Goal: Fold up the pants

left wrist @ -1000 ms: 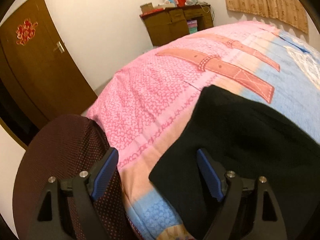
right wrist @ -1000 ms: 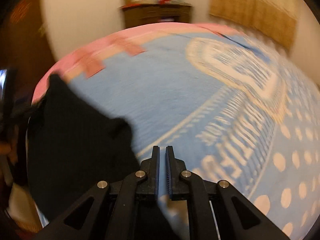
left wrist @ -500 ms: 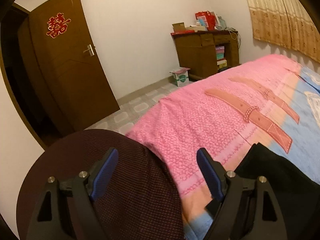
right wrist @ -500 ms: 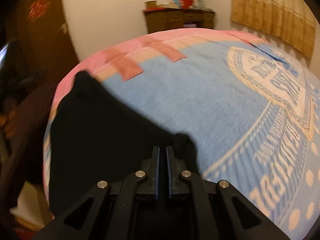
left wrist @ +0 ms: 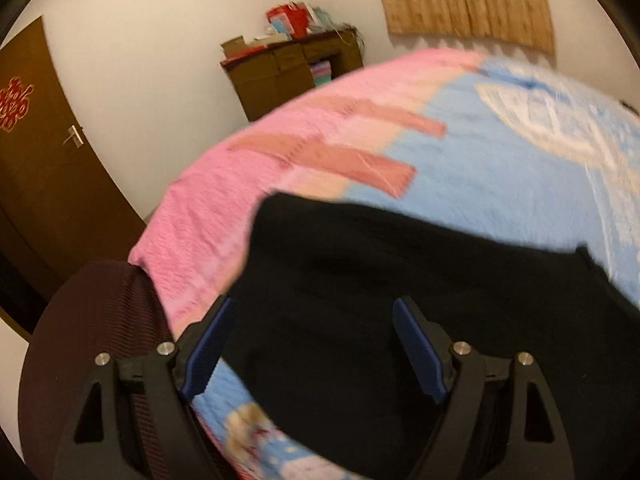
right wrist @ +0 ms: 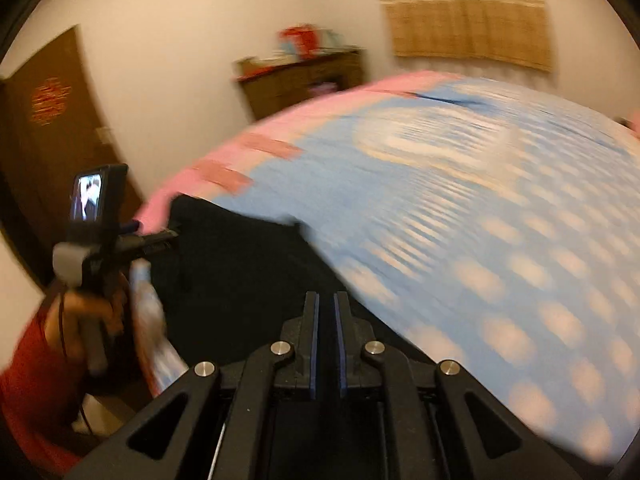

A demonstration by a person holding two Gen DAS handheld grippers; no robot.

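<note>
We held the left gripper with its blue-padded jaws wide apart and nothing pressed between them, poised above the near part of the black fabric pants. The right gripper had its jaws drawn almost together, a narrow slit between the pads; the frame was too blurred to tell whether any cloth was caught there. The pants lay spread on the near corner of the pink-and-blue patterned bedspread, and that dark cloth filled the view just beyond both sets of fingers. Off the bedspread's near edge, to the left, sat a rounded dark maroon mesh chair back. In the right wrist view, our left hand in a red sleeve gripped the handle of the left gripper off that same near corner of the bedspread. Beyond the far end of the bedspread, a brown wooden cabinet with red and blue items piled on top stood against the white wall. A tan pleated curtain hung above the bedspread's far right, and a dark brown door with a red paper ornament stood well to its left.
</note>
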